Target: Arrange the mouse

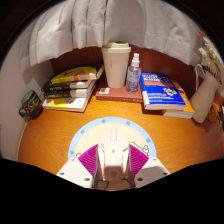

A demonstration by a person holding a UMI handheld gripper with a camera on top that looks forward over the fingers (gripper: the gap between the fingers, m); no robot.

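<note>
Your gripper (113,160) already clamps the mouse (112,155) between its pink pads, long axis running straight ahead toward the cup (116,62). The round mat (110,128) lies directly underneath it.

A white computer mouse (113,152) was held between the two pink-padded fingers of the gripper (113,158), which were pressed against its sides above a round light-blue mouse mat (110,128) on the orange-brown wooden desk (45,135). Beyond them, a stack of yellow-covered books (72,88), a beige plastic cup (116,62), a clear spray bottle (133,73) and a blue book (164,92) were seen.
</note>
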